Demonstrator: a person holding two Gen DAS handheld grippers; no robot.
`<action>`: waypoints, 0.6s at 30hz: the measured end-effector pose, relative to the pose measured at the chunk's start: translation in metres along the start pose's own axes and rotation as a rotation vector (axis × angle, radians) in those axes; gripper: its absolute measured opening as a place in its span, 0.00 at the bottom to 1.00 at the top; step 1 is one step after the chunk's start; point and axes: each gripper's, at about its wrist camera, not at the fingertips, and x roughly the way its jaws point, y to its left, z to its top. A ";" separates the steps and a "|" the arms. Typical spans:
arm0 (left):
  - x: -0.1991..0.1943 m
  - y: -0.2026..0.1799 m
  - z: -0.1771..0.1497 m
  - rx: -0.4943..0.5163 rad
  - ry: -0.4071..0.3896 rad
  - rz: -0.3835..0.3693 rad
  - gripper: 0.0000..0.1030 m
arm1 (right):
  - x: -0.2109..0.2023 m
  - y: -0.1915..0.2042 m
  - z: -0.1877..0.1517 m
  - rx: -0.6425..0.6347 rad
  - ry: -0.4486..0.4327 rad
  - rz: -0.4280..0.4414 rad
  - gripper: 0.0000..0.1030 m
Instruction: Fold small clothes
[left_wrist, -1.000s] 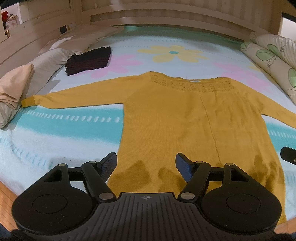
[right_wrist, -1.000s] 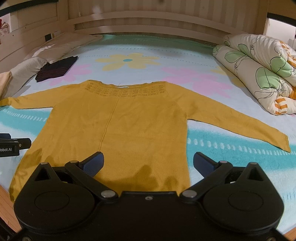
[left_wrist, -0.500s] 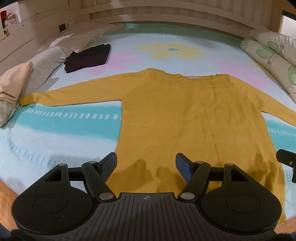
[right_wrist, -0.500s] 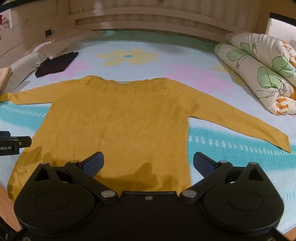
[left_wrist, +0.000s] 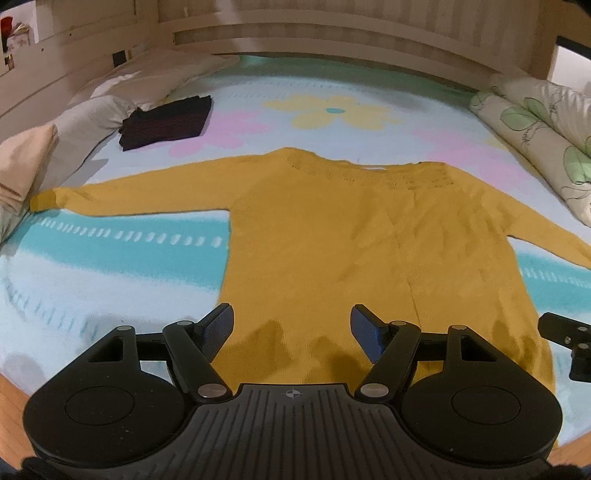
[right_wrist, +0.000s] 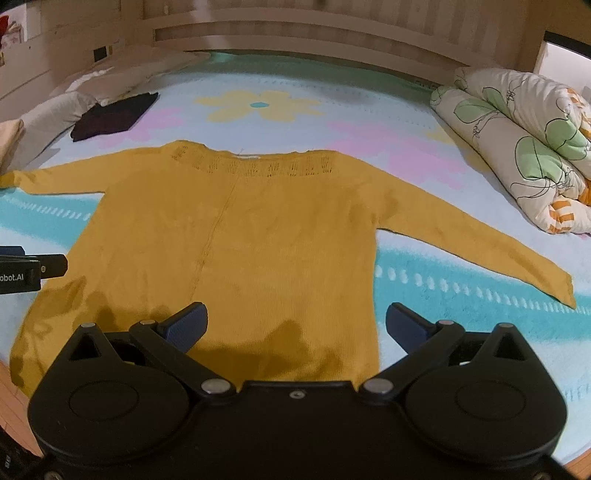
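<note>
A mustard-yellow knit sweater (left_wrist: 332, 243) lies flat on the bed, neckline far, hem near me, both sleeves spread out to the sides. It also shows in the right wrist view (right_wrist: 236, 240). My left gripper (left_wrist: 291, 325) is open and empty, hovering above the hem's left part. My right gripper (right_wrist: 295, 325) is open and empty above the hem's right part. Each gripper's tip shows at the edge of the other's view.
The bed has a floral blanket (left_wrist: 110, 266). A folded dark garment (left_wrist: 166, 122) lies at the far left near grey and beige pillows (left_wrist: 74, 129). A rolled flowered duvet (right_wrist: 517, 147) lies along the right side. A wooden headboard (right_wrist: 295, 33) stands behind.
Both grippers have drawn back and risen a little, so the sweater sits slightly farther away in both views. Both stay open and empty.
</note>
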 end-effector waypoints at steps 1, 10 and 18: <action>-0.002 -0.001 0.002 0.009 -0.005 -0.005 0.67 | -0.001 -0.001 0.001 0.008 0.000 0.001 0.99; -0.026 -0.015 0.033 0.002 -0.016 0.028 0.67 | -0.001 -0.011 0.013 0.087 0.071 -0.032 0.99; -0.004 -0.039 0.055 0.097 -0.012 -0.004 0.66 | 0.005 -0.048 0.008 0.302 0.117 0.070 0.98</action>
